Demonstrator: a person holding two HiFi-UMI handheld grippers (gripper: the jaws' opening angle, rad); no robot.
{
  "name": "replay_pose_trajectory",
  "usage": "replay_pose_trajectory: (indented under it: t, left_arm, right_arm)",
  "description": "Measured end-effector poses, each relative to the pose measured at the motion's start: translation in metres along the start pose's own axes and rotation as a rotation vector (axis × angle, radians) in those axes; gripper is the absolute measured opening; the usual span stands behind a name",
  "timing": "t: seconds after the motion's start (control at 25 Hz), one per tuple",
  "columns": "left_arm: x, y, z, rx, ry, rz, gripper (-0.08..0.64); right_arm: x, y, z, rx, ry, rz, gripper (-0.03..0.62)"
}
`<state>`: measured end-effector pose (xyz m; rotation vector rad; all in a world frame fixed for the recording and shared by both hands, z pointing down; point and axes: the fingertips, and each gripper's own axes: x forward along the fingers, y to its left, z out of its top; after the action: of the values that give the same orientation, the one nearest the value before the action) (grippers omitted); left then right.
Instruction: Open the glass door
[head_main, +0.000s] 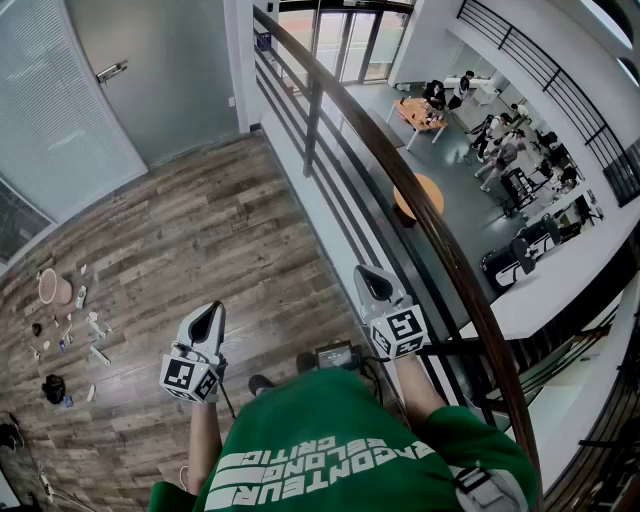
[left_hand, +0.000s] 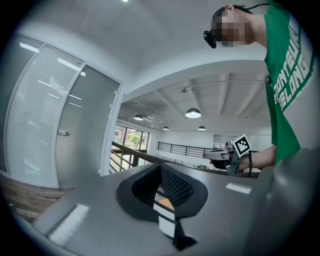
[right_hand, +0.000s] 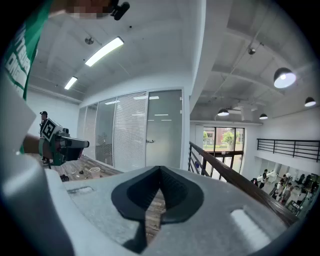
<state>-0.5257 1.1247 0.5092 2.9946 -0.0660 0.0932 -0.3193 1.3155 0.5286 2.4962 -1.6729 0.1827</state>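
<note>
**Both grippers closed and empty, well short of the glass door**

The frosted glass door (head_main: 165, 75) stands in the upper left of the head view, with its lever handle (head_main: 112, 71) near its left edge. The left gripper (head_main: 212, 312) and the right gripper (head_main: 365, 275) sit low in the frame, well apart from the door, above the wooden floor (head_main: 200, 230). Each gripper's jaw tips meet, with nothing between them. A dark railing (head_main: 400, 180) runs diagonally just beside the right gripper. A cup (head_main: 53, 287) and small items lie at the left edge.
</note>
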Motion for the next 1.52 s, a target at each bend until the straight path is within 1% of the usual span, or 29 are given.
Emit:
replay_pose_trajectory:
  t: [0.16, 0.28, 0.48, 0.6, 0.76, 1.0, 1.08, 1.28, 1.4, 1.52]
  left_arm:
    - [0.008, -0.004, -0.013, -0.003, 0.006, -0.009, 0.015]
    - [0.018, -0.009, -0.01, -0.006, 0.014, -0.01, 0.015]
    - [0.034, -0.006, -0.011, 0.014, 0.01, -0.001, 0.015]
    - [0.042, -0.006, -0.009, 0.016, 0.022, 0.017, 0.015]
    - [0.049, -0.008, -0.016, 0.018, 0.026, 0.045, 0.015]
    - [0.053, -0.003, -0.018, -0.01, 0.036, 0.111, 0.015]
    - [0.051, 0.008, -0.023, -0.017, 0.037, 0.132, 0.015]
    - [0.051, 0.054, -0.033, -0.054, 0.024, 0.182, 0.015]
    - [0.065, 0.083, -0.035, -0.067, 0.015, 0.177, 0.015]
    - [0.083, 0.108, -0.034, -0.08, 0.011, 0.149, 0.015]
  right_arm:
    - [0.001, -0.004, -0.001, -0.014, 0.012, 0.016, -0.006]
    - [0.003, -0.012, -0.002, -0.021, 0.015, 0.016, -0.006]
    - [0.015, -0.032, -0.001, -0.008, 0.008, 0.015, -0.006]
    - [0.021, -0.042, -0.002, -0.004, 0.01, 0.021, -0.006]
    - [0.029, -0.052, -0.007, 0.003, 0.019, 0.047, -0.006]
    - [0.056, -0.051, -0.017, 0.009, 0.053, 0.108, -0.006]
    - [0.072, -0.047, -0.019, 0.008, 0.059, 0.13, -0.006]
    - [0.118, -0.036, -0.015, -0.016, 0.064, 0.169, -0.006]
    - [0.145, -0.032, -0.006, -0.056, 0.065, 0.167, -0.006]
    - [0.162, -0.03, -0.001, -0.089, 0.081, 0.146, -0.006]
